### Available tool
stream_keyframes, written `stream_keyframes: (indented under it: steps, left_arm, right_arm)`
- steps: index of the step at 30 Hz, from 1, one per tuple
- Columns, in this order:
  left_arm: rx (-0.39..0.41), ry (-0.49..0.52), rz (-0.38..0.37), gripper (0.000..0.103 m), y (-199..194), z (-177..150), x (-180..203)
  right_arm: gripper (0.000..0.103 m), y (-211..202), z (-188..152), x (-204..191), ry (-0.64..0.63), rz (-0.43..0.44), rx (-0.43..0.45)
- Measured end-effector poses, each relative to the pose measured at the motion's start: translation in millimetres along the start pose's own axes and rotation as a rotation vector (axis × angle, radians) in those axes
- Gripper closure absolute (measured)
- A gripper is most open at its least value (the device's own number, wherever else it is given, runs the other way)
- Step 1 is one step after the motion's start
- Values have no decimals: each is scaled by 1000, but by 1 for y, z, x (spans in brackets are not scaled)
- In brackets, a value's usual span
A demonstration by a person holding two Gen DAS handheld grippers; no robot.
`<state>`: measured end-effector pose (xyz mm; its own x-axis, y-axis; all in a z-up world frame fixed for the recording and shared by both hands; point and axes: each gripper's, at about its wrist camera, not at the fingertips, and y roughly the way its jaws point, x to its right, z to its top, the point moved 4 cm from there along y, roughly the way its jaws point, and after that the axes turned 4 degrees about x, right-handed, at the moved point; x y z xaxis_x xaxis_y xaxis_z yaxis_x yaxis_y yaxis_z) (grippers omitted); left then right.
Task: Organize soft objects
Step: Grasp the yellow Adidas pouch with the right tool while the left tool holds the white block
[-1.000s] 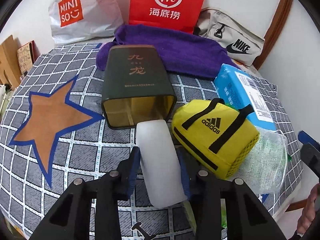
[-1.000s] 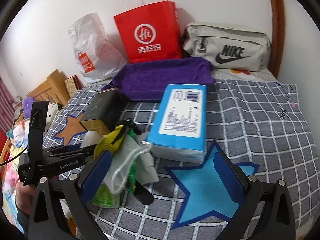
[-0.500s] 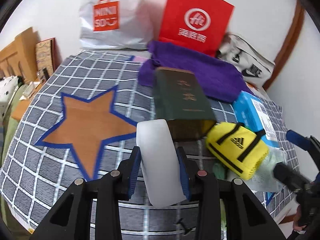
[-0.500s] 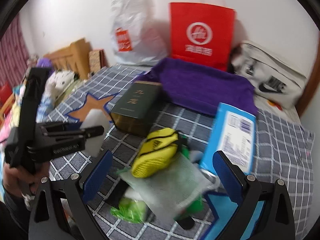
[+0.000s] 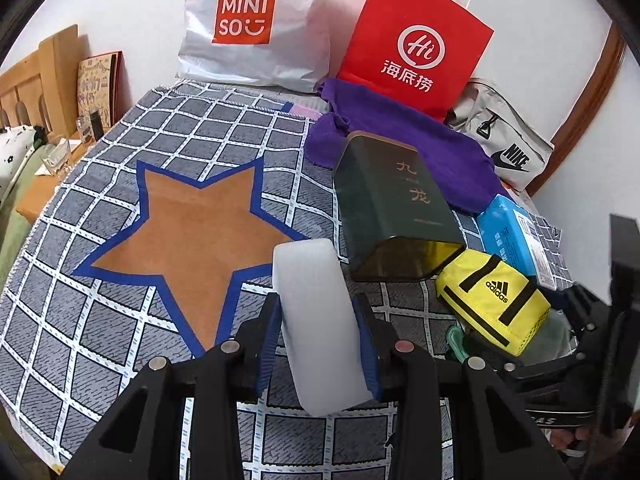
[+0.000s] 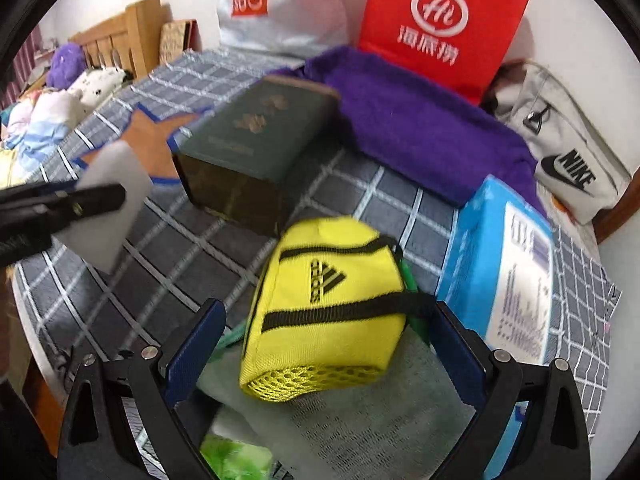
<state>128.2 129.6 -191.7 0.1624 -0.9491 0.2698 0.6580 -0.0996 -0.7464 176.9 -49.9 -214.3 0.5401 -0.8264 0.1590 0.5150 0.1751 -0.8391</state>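
Left gripper point(image 5: 320, 344): we see its blue pads clamped on a white foam block point(image 5: 316, 320), held above the checked quilt point(image 5: 224, 128), near the brown star point(image 5: 196, 228).
Right gripper point(image 6: 320, 352): we read the jaws as wide and closing; the yellow pouch point(image 6: 328, 312) lies between them, and neither pad presses on it.
Yellow pouch: we find it resting on a mesh bag point(image 6: 360, 420), beside the blue tissue pack point(image 6: 508, 268).
Green tin point(image 5: 388, 204): we see it lying on the quilt, just behind the pouch.
Purple towel point(image 5: 420, 140): spread behind the tin.
Far edge: red bag point(image 5: 416, 44), white bag point(image 5: 252, 24) and grey bag point(image 5: 504, 144) against the wall.
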Motion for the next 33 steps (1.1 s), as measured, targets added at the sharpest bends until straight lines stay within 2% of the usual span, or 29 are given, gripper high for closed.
stream_keyframes:
  steps: [1,3,6,10,14,24,29,33]
  left_arm:
    - [-1,-3,-3,69,1,0,-1]
    - [-2,-9,-6,69,2,0,-4]
    - [-5,-16,-6,69,2,0,-7]
    - [-4,-23,-9,69,3,1,-9]
    - [-8,-18,-7,69,3,1,-9]
    - [-9,-3,1,69,-1,0,3]
    - [-8,9,8,69,-3,1,9]
    - [-9,29,13,69,-5,0,17]
  right_arm:
    - [15,2,-1,1,5,-3,-5]
    - [29,2,-2,5,28,9,0]
    - [44,-7,2,11,61,31,42]
    - [51,-21,7,24,136,111,99]
    - [60,-32,7,34,195,154,146]
    - [60,-67,21,42,230,241,279]
    - [60,-99,18,58,249,236,349]
    - [60,-123,-2,77,257,198,373]
